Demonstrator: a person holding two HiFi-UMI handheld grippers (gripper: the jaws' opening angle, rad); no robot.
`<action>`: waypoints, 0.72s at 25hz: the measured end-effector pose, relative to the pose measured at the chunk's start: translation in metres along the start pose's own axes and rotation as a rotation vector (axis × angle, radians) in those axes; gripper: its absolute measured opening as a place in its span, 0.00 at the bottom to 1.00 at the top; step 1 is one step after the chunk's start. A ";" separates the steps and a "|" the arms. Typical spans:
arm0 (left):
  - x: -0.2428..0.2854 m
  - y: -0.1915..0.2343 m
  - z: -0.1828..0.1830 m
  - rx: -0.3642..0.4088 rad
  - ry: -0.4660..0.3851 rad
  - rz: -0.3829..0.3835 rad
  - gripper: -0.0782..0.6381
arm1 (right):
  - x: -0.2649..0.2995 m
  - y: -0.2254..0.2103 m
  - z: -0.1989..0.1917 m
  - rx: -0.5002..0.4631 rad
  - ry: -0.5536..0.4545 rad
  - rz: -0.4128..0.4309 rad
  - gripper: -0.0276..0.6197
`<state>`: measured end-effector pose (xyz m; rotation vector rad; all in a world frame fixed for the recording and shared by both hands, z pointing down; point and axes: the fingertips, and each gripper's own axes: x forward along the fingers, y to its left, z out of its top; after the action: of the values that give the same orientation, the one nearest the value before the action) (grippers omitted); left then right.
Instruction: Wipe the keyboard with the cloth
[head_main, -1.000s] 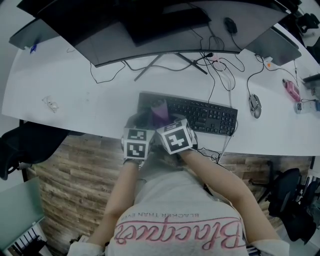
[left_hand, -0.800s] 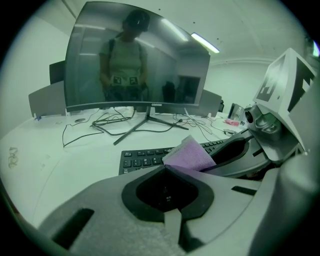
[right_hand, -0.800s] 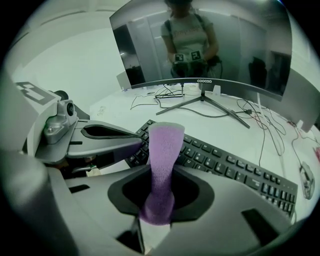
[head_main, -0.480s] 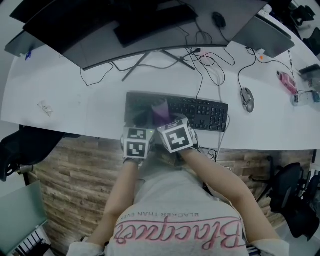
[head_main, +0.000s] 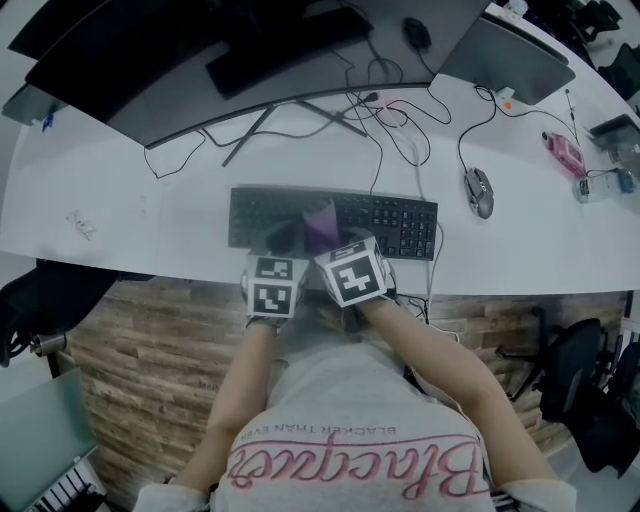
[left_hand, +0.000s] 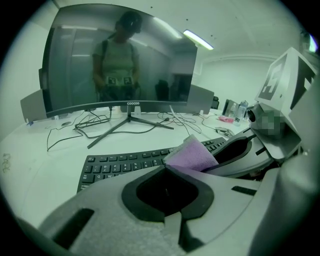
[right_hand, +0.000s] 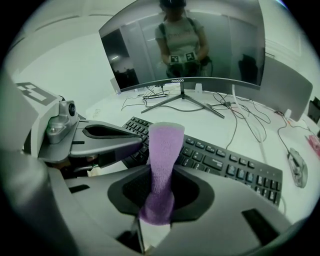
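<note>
Head view first: you've got both grippers tucked together at the near edge of the white surface (head_main: 130, 215), right over the left half of the keyboard (head_main: 400, 224). The left gripper (head_main: 287, 240) sits just left of the right gripper (head_main: 330, 245), and the purple cloth (head_main: 322, 218) pokes out ahead of the right one's fingers, above the keys. The mouse (head_main: 479, 190) is well off to the right, out of the way.

Left gripper view: your left fingers (left_hand: 100, 215) are closed, tips meeting, and the hollow behind the tips is empty. The cloth is just past those tips, a little to the right. It's touching or very nearly so, and I can't tell if the tips nip its corner. My guess is you've parked this side there to steady the cloth, not to carry it. The keyboard's left end lies ahead and to the left of the tips.

Right gripper view: this one does the work. The right fingers (right_hand: 240, 200) are clamped on the lower end of the cloth, which runs through the hollow and stands up as a narrow folded strip beyond the tips. Keys lie straight ahead and below, and the monitor (right_hand: 185, 40) is further back. Gripping it low leaves a loose end to drag across the keys, so I'd say the wipe is barely started.
</note>
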<state>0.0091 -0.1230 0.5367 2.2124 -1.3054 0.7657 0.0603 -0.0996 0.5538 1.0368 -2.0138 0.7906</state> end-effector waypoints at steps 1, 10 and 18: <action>0.001 -0.004 0.000 0.001 0.000 -0.002 0.12 | -0.002 -0.004 -0.002 0.003 -0.001 -0.002 0.19; 0.016 -0.038 0.008 0.017 -0.003 -0.024 0.12 | -0.017 -0.033 -0.016 0.031 -0.011 -0.015 0.19; 0.029 -0.070 0.015 0.035 -0.005 -0.049 0.12 | -0.034 -0.062 -0.030 0.049 -0.010 -0.028 0.19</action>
<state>0.0867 -0.1198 0.5375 2.2668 -1.2445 0.7704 0.1365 -0.0925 0.5548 1.0960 -1.9927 0.8251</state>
